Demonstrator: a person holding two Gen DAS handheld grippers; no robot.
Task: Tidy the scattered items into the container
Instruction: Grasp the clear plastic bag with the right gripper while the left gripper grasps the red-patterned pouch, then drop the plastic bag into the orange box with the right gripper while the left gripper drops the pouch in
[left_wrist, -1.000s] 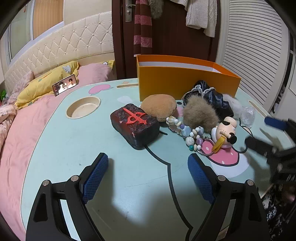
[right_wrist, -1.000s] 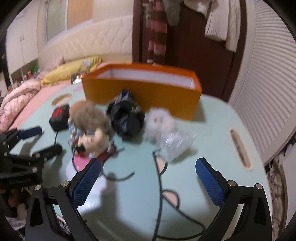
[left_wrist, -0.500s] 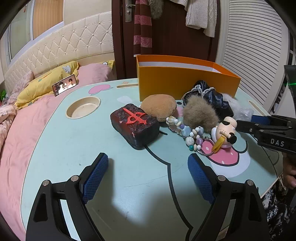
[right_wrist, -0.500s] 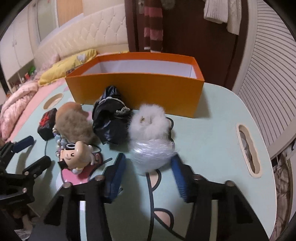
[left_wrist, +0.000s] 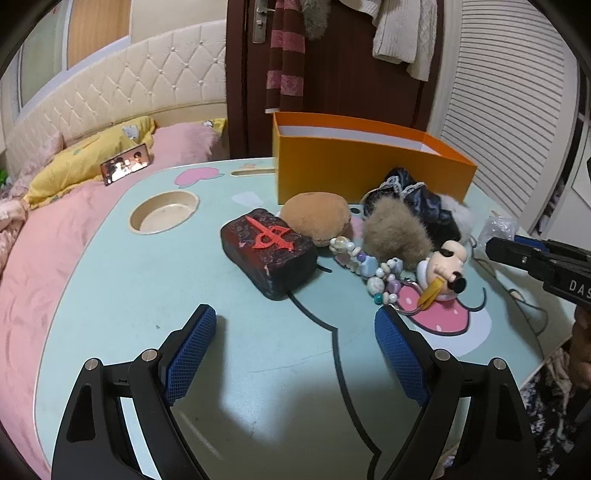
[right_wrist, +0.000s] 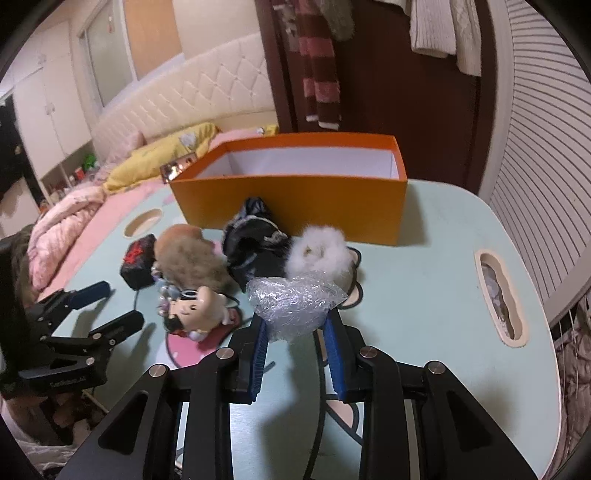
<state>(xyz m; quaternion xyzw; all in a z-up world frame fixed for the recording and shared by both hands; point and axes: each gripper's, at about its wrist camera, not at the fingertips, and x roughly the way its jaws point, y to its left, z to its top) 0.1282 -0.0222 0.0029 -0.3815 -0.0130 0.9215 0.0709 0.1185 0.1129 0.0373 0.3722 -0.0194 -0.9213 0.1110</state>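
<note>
The orange box (left_wrist: 369, 173) (right_wrist: 295, 199) stands open at the back of the mint table (left_wrist: 147, 295). In front of it lie a dark red block (left_wrist: 269, 251), a tan plush (left_wrist: 316, 218), a brown fur ball (right_wrist: 192, 258), a black cloth (right_wrist: 251, 236), a white fur ball (right_wrist: 319, 251), a bead chain (left_wrist: 369, 266) and a cartoon figure (right_wrist: 199, 306). My right gripper (right_wrist: 295, 323) is closing, its pads pressing both sides of a crumpled clear plastic bundle (right_wrist: 291, 299). My left gripper (left_wrist: 293, 319) stands open over bare table, short of the block.
A round cup recess (left_wrist: 164, 216) sits at the table's far left and a slot (right_wrist: 498, 295) near its right edge. A pink bed with a yellow pillow and a phone (left_wrist: 125, 168) lies to the left. A dark door with hanging clothes is behind the box.
My right gripper came forward around the plastic bundle, closed from wide open onto it and turned a little. My left gripper stayed where it was, still open.
</note>
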